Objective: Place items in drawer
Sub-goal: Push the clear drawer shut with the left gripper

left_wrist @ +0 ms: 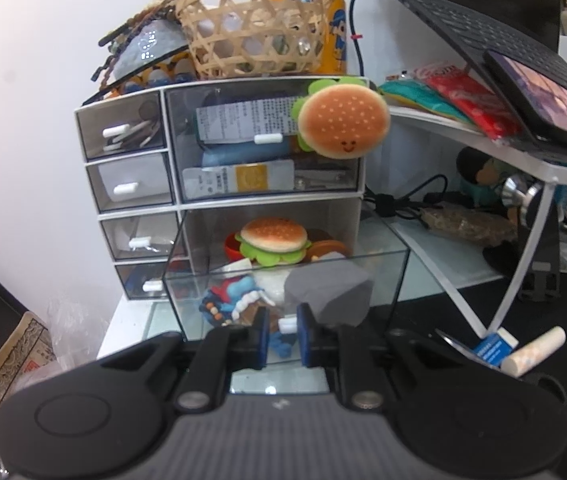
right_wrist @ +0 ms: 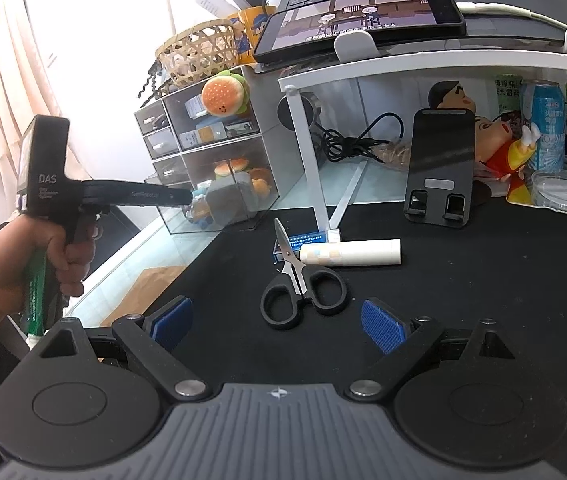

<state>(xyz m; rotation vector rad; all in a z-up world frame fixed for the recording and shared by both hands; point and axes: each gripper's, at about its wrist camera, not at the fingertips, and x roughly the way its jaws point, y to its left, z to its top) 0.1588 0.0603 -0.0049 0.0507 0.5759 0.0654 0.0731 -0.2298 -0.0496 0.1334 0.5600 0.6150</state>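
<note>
The clear bottom drawer (left_wrist: 387, 280) of the white desk organizer (left_wrist: 219, 204) stands pulled out. It holds a grey block (left_wrist: 331, 288), a blue toy (left_wrist: 239, 296) and a burger toy (left_wrist: 275, 238). My left gripper (left_wrist: 283, 336) is shut on the drawer's small white handle (left_wrist: 287, 325), blue pads on either side. The right wrist view shows that gripper (right_wrist: 187, 198) at the drawer (right_wrist: 219, 208), held by a hand (right_wrist: 23, 272). My right gripper (right_wrist: 277, 324) hangs open over the black mat, nothing between its pads. Black-handled scissors (right_wrist: 303, 292) lie just ahead of it.
A white tube (right_wrist: 351, 252) and a blue eraser box (right_wrist: 303, 240) lie beyond the scissors. A white laptop stand (right_wrist: 307, 168) with a laptop and phone (right_wrist: 359, 16) rises at the right. A black phone holder (right_wrist: 439, 168), figurines and a can sit beneath. A woven basket (left_wrist: 255, 24) tops the organizer.
</note>
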